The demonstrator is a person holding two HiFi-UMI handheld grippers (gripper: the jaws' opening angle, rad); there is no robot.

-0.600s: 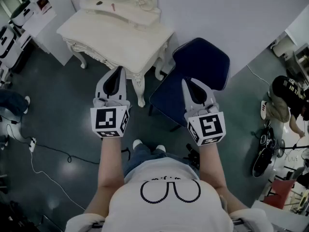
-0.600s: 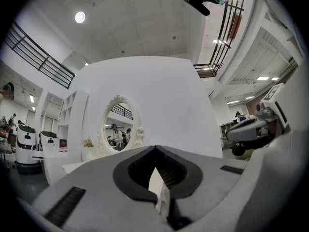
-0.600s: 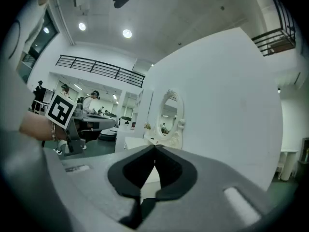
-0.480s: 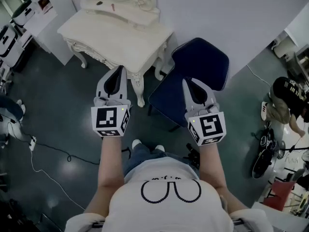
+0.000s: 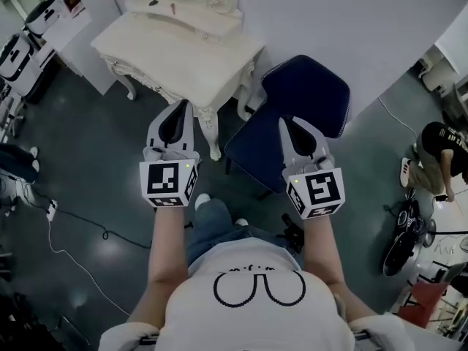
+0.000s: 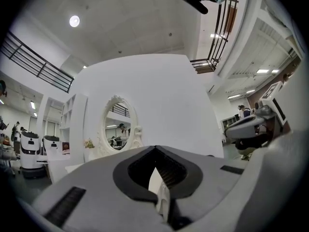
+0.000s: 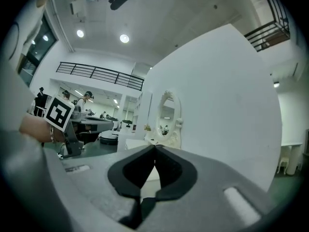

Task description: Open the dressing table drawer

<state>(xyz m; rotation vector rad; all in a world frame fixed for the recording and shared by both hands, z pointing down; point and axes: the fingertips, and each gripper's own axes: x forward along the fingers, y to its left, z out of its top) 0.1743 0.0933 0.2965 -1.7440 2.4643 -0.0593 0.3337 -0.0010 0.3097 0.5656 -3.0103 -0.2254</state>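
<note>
The cream dressing table [image 5: 183, 50] with carved legs stands against the white wall, ahead and to the left. Its oval mirror [image 6: 118, 124] rises above it, and shows too in the right gripper view as the mirror [image 7: 167, 114]. Of the drawer front I see only the carved apron [image 5: 150, 81] under the top's edge. My left gripper [image 5: 178, 105] is held level just short of the table's near corner, shut and empty. My right gripper [image 5: 287, 121] hangs over the blue chair, also shut on nothing. The left gripper's tips [image 6: 155, 148] and the right gripper's tips [image 7: 155, 147] meet.
A dark blue chair [image 5: 307, 93] stands right of the table, under my right gripper. White cabinets [image 5: 66, 20] stand at the far left. A cable [image 5: 73, 225] runs over the dark floor. A person [image 5: 439, 148] crouches at the right beside black equipment [image 5: 402, 243].
The person holding the grippers has put the left foot forward, and the scene has shifted slightly in view. Both grippers keep their pose, still shut.
</note>
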